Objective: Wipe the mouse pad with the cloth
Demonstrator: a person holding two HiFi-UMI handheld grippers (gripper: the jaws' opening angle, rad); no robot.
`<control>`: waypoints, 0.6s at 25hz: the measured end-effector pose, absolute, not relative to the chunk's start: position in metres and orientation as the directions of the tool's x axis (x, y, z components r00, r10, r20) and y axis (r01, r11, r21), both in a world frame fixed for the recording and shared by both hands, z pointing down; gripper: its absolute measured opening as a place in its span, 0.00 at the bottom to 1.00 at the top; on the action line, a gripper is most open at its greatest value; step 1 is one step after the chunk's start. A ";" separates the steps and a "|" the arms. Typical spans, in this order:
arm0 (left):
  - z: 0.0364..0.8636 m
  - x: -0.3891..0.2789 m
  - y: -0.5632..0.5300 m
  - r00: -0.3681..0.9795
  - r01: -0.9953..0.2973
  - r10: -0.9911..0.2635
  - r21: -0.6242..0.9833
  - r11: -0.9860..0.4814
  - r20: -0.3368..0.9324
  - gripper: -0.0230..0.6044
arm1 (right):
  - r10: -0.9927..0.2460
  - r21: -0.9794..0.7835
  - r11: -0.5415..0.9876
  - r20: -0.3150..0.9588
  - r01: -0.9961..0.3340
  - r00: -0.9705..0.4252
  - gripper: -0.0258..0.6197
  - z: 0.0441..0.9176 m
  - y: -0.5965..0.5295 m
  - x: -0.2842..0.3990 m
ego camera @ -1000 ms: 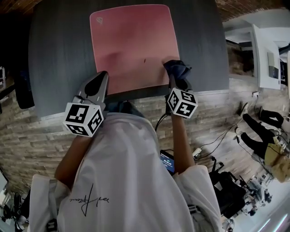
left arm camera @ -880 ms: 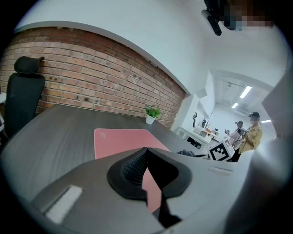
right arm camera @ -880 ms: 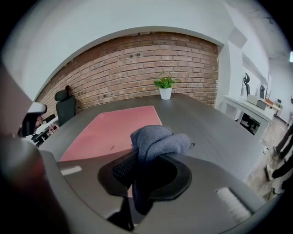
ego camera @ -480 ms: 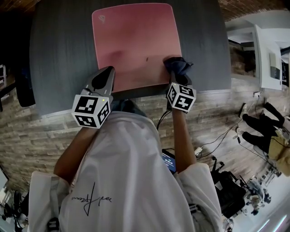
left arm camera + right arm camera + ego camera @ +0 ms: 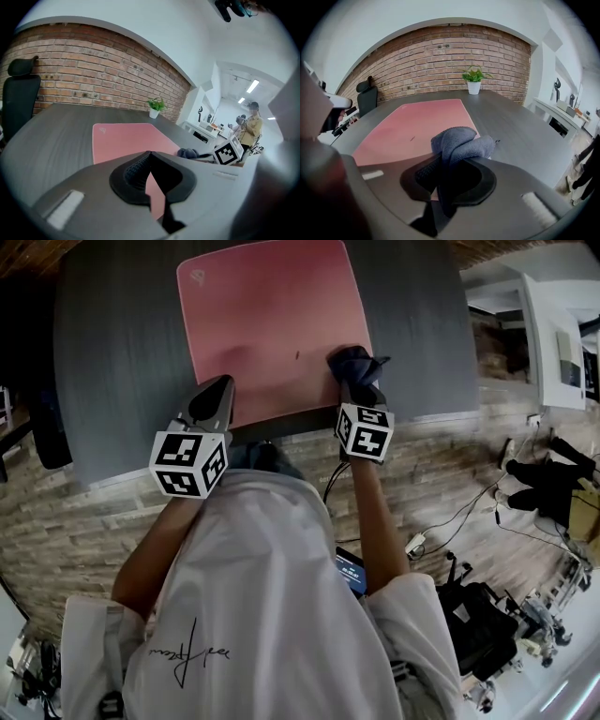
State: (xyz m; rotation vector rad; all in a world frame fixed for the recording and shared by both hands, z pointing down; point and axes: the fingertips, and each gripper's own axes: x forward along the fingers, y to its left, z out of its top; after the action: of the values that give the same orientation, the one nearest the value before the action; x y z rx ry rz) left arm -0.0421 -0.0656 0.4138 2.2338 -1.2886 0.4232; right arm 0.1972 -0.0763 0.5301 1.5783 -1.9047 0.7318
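A pink mouse pad [image 5: 267, 324] lies on the dark grey table [image 5: 112, 362]; it also shows in the left gripper view [image 5: 122, 138] and the right gripper view [image 5: 412, 126]. My right gripper [image 5: 355, 382] is shut on a bunched blue-grey cloth [image 5: 354, 364] [image 5: 459, 143], which rests on the pad's near right corner. A small dark speck [image 5: 298, 355] sits on the pad left of the cloth. My left gripper [image 5: 214, 399] is shut with nothing in it, over the pad's near left edge.
A black office chair [image 5: 18, 101] stands at the table's left. A small potted plant [image 5: 474, 79] sits at the far edge before a brick wall. Cables and bags [image 5: 469, 634] lie on the floor at right. A person [image 5: 253, 124] stands in the far room.
The right gripper has slid the cloth a little left and farther onto the pad. The left gripper has stayed about where it was.
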 end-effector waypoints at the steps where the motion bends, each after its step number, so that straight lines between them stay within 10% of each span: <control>1: 0.414 -0.042 -0.065 0.499 -0.867 -0.703 0.283 -0.411 0.507 0.04 | -0.681 -0.064 0.162 0.715 -0.985 -0.159 0.15 0.531 -0.076 0.195; 15: 0.415 -0.050 -0.059 0.502 -0.865 -0.701 0.302 -0.401 0.506 0.04 | -0.664 -0.094 0.172 0.724 -0.981 -0.186 0.15 0.535 -0.070 0.179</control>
State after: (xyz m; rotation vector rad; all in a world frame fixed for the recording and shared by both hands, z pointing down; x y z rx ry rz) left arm -0.0496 -0.0589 0.4150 2.2177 -1.2807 0.4070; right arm 0.1786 -0.0695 0.5346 1.5468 -1.9206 0.7725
